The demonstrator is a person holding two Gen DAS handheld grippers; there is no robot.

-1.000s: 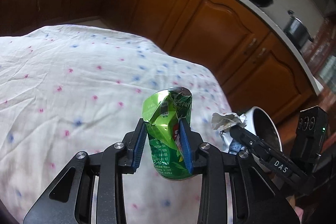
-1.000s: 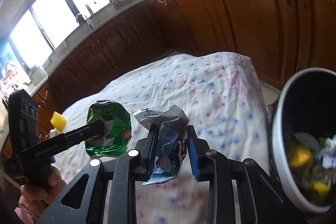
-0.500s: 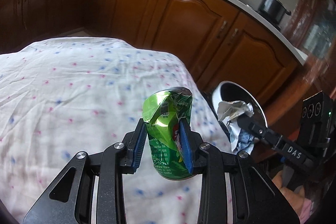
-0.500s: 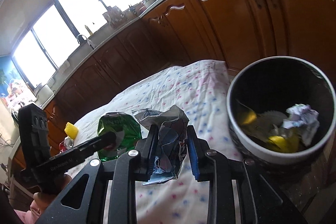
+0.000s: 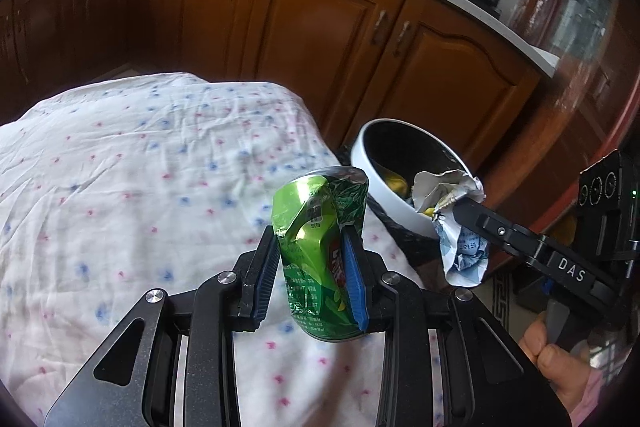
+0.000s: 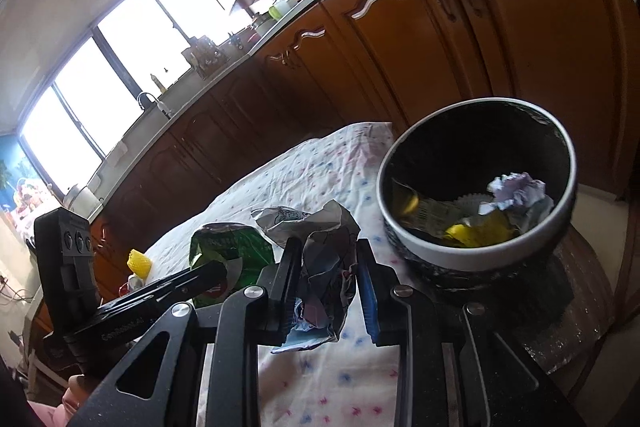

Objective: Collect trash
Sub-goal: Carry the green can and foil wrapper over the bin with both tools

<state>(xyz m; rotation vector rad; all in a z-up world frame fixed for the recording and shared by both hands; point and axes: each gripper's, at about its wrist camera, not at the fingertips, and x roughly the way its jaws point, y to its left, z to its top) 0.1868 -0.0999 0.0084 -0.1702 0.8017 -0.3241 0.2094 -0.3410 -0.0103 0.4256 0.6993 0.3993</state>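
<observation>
Daylight floods in through blown-out kitchen windows, glaring white, while the wooden cabinets stay dim and warm. Both fisheye views bend straight lines and darken to black at the corners. Detail is slightly soft towards the edges.

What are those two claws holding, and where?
Left gripper pinches a crushed green can by its sides; right gripper clamps a crumpled wrapper around its middle.
</observation>
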